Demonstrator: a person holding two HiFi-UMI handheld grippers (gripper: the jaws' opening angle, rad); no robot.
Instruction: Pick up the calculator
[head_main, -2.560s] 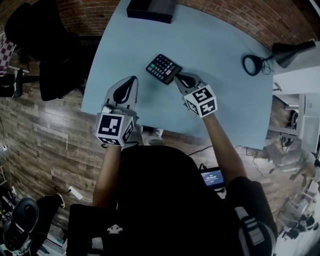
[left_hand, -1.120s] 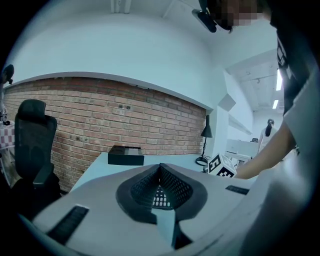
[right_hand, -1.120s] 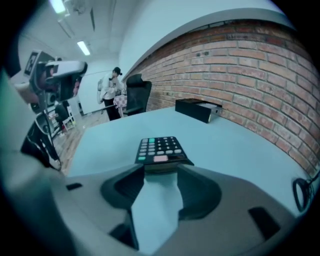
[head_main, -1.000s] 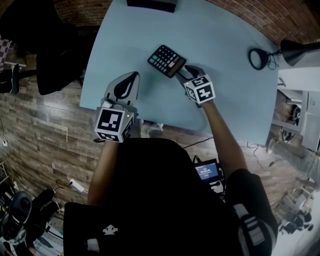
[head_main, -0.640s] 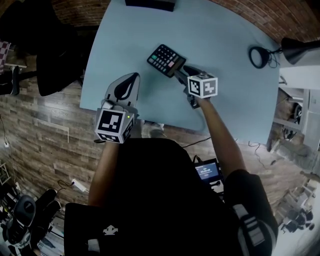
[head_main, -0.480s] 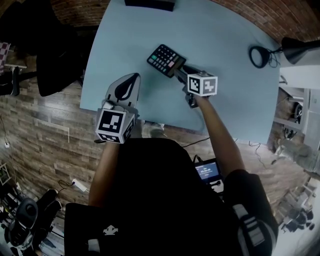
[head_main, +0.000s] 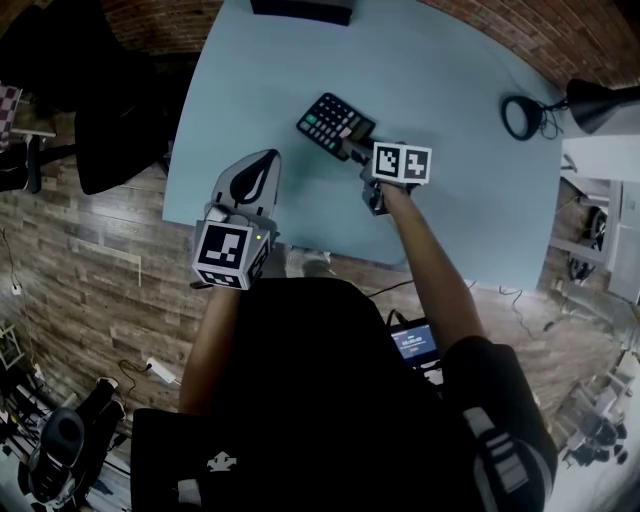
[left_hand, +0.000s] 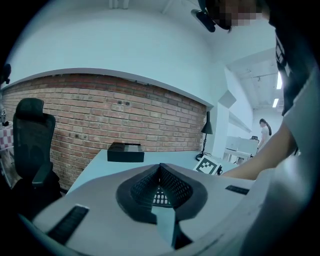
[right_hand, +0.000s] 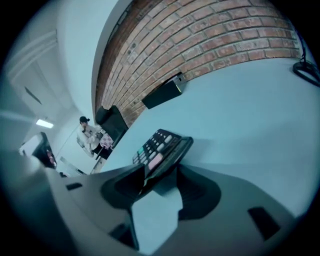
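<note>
The right gripper (head_main: 358, 152) pinches the near end of the calculator (head_main: 335, 124) (tilted, keys up), midway between the table's (head_main: 470, 190) far and near edges. The left gripper (head_main: 262, 160), jaws pressed together, is at the near-left corner.

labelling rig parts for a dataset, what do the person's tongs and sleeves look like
Both the left tongs and right tongs are pale grey shells with black ribbed pads, each carrying a white cube of black square markers. The person wears a black short-sleeved top.

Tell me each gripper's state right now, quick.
Left gripper: closed, nothing in it.
Right gripper: closed on the edge of the calculator.
</note>
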